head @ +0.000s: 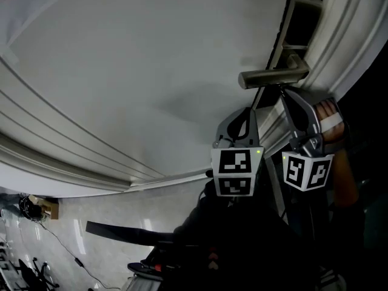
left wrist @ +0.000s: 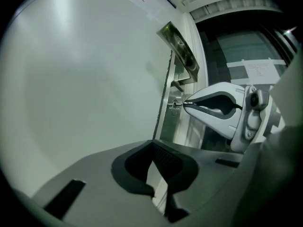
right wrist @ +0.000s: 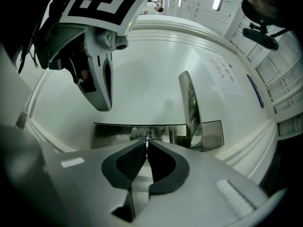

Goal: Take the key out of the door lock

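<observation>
**A:** White paint covers the door [head: 121, 71], which fills the left of the scene, with mouldings [head: 73, 156] running along its lower edge. What is the nearer tool doing?

**B:** The left gripper [left wrist: 152, 144] hangs just off the door face. Its black pads are pressed together at the tips with nothing between them. It touches neither door nor lock.

**A:** And to the right of it?

**B:** A brushed-metal handle [head: 273, 76] juts out level from a steel plate [right wrist: 113, 136] at the door's edge. The lock sits just below the handle in that plate.

**A:** Where is the key?

**B:** The key [left wrist: 175, 107] is seated in the lock, its head standing out from the plate. The right gripper [right wrist: 147, 143] has its fingertips clamped on that head, edge-on. A thin silver sliver shows between the pads.

**A:** Who is holding it?

**B:** At far right, a hand [head: 330, 113] grips the right gripper behind its marker cube, close beside the door's edge.
</observation>
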Action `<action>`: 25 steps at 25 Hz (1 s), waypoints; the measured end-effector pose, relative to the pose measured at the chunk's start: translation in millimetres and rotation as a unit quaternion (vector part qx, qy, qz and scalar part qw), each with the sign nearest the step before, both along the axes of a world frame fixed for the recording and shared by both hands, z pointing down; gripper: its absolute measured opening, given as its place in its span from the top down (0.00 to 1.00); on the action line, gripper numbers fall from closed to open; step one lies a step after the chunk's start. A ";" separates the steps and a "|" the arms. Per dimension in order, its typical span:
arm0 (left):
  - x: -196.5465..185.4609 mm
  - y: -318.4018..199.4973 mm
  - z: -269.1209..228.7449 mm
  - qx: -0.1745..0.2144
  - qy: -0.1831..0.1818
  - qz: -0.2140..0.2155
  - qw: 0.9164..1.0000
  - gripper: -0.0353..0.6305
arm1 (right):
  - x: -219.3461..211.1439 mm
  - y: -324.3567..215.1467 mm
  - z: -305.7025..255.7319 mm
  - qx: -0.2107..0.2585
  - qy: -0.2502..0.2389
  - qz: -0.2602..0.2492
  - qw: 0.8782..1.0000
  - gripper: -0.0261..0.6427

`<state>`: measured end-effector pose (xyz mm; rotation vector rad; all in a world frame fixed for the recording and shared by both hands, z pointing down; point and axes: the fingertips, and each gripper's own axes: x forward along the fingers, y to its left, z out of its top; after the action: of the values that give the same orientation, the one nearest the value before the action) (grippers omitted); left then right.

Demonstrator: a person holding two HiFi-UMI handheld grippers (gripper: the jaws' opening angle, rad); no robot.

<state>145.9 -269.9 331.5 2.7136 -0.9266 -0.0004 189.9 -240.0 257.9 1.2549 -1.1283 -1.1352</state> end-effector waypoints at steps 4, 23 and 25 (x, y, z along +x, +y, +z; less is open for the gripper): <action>1.1 -1.7 0.0 0.002 0.001 0.002 1.000 0.95 | 0.4 -1.2 0.5 0.001 0.004 0.000 1.000 0.94; 0.5 -4.7 2.6 -0.005 0.004 0.006 1.000 0.95 | -2.2 -0.2 0.6 0.000 0.002 0.010 1.000 0.94; 1.9 -4.2 2.7 -0.005 0.004 0.008 1.000 0.95 | -1.4 -0.4 0.7 0.001 -0.003 0.013 1.000 0.94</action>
<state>147.7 -274.1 334.2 2.7095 -0.9012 -0.0031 188.5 -240.4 258.6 1.2714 -1.1126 -1.1154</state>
